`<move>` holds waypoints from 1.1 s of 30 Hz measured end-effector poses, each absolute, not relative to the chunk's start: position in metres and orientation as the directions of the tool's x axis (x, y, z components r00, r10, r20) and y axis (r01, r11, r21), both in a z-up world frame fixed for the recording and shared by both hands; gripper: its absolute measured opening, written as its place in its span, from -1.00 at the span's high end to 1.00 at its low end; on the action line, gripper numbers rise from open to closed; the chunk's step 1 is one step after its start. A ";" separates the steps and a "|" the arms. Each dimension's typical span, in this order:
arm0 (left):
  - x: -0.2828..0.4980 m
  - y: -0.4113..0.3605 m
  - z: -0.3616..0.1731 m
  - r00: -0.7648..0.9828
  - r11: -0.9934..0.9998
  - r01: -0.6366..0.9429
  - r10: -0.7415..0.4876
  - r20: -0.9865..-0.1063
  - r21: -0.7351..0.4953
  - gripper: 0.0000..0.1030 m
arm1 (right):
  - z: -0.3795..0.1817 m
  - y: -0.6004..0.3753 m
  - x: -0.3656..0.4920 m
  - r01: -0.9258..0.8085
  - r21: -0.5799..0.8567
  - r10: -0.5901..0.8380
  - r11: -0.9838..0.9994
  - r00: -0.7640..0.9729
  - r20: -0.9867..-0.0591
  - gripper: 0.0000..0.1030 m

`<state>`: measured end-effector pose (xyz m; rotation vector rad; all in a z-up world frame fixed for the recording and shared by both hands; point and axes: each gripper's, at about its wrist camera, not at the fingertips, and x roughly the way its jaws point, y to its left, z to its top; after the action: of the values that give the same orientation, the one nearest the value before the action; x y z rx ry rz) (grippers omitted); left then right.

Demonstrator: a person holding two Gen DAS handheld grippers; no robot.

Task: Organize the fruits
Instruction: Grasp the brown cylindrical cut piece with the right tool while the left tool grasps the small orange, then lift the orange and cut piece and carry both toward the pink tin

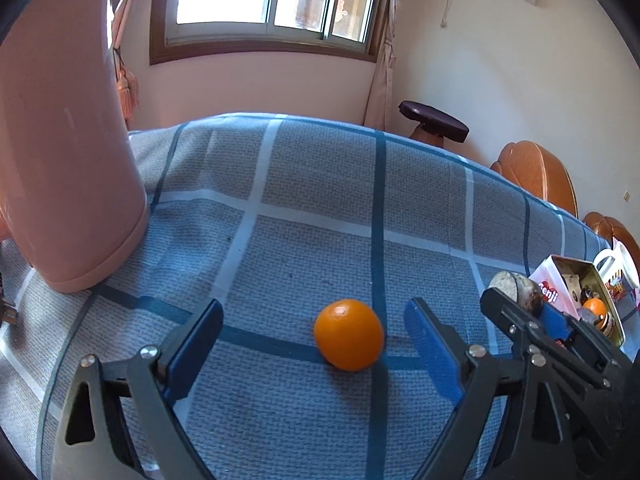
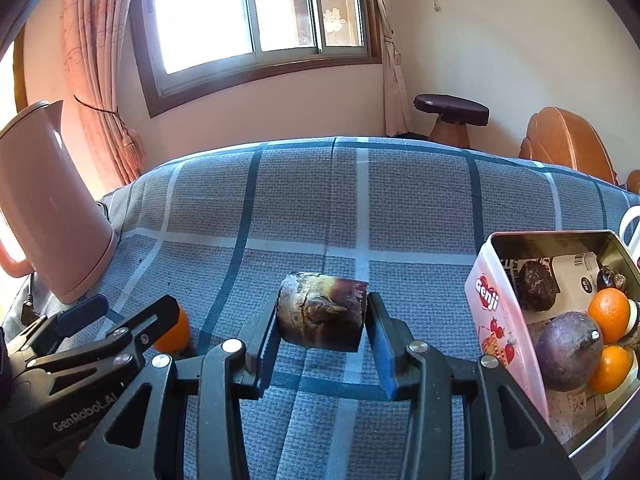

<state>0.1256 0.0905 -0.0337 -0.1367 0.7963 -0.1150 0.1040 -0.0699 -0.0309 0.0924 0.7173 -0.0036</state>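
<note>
Right wrist view: the right tool (image 2: 322,322) pinches a dark, cut stalk piece (image 2: 322,312) above the tabletop (image 2: 360,208), left of the tin (image 2: 504,320) at its right edge; next, carry it over. The left tool (image 1: 314,328) stands spread around an orange (image 1: 349,335), not yet gripped.

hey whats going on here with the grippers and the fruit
A person is sorting fruit with two handheld grippers. The right gripper is shut on a dark brown chunk of fruit, held above the checked tablecloth beside the tin that already holds oranges and dark fruits. The left gripper is open around a loose orange on the cloth.
</note>
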 end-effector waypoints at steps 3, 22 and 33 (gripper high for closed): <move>0.134 0.090 -0.041 0.668 0.982 0.017 -0.152 -0.728 -0.189 -0.73 | -0.032 -0.073 0.105 0.033 0.103 0.043 0.994 0.750 -0.660 0.16; 0.131 0.071 -0.045 0.644 0.993 0.071 -0.120 -0.756 -0.097 0.22 | -0.028 -0.063 0.094 -0.034 0.108 0.094 0.994 0.776 -0.624 0.16; 0.112 0.098 -0.033 0.728 0.999 -0.037 0.016 -0.685 -0.016 0.22 | -0.018 -0.038 0.069 -0.098 0.047 0.108 0.994 0.822 -0.559 0.16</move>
<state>0.1118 0.0980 -0.0328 -0.0294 0.7549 0.0290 0.0691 -0.0380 -0.0184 0.0162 0.5962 0.1095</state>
